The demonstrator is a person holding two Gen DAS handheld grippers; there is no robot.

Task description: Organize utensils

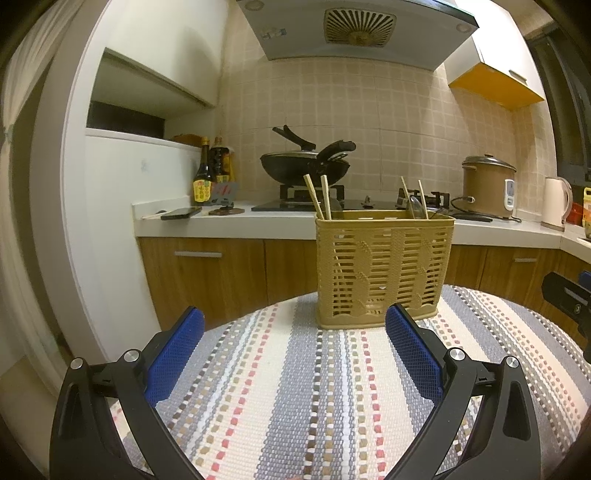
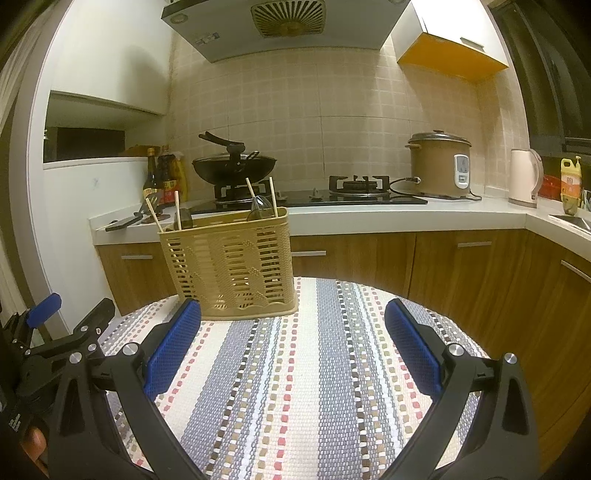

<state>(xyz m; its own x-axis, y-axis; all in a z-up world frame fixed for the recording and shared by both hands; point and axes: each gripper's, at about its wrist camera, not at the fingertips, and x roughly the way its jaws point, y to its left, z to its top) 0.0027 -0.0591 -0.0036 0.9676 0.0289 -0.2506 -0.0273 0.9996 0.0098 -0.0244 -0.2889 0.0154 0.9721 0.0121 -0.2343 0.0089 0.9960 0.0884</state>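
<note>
A tan slotted utensil basket (image 1: 382, 267) (image 2: 229, 267) stands upright at the far edge of a round table with a striped woven cloth (image 1: 295, 387) (image 2: 314, 369). Two pairs of wooden chopsticks (image 1: 318, 195) (image 2: 262, 195) and dark spoon-like utensils (image 1: 415, 206) (image 2: 260, 206) stick out of it at both ends. My left gripper (image 1: 295, 321) hovers open over the cloth just short of the basket, holding nothing. My right gripper (image 2: 293, 314) is open too, with the basket ahead and to its left. The left gripper (image 2: 70, 314) shows at the right view's left edge.
Behind the table runs a kitchen counter (image 1: 258, 223) with a wok (image 1: 304, 166) on a gas hob, sauce bottles (image 1: 210, 171), a phone (image 1: 181, 213), a rice cooker (image 2: 439, 166) and a kettle (image 2: 524, 177). Wooden cabinet doors (image 2: 369, 258) lie below. A range hood (image 1: 354, 29) hangs above.
</note>
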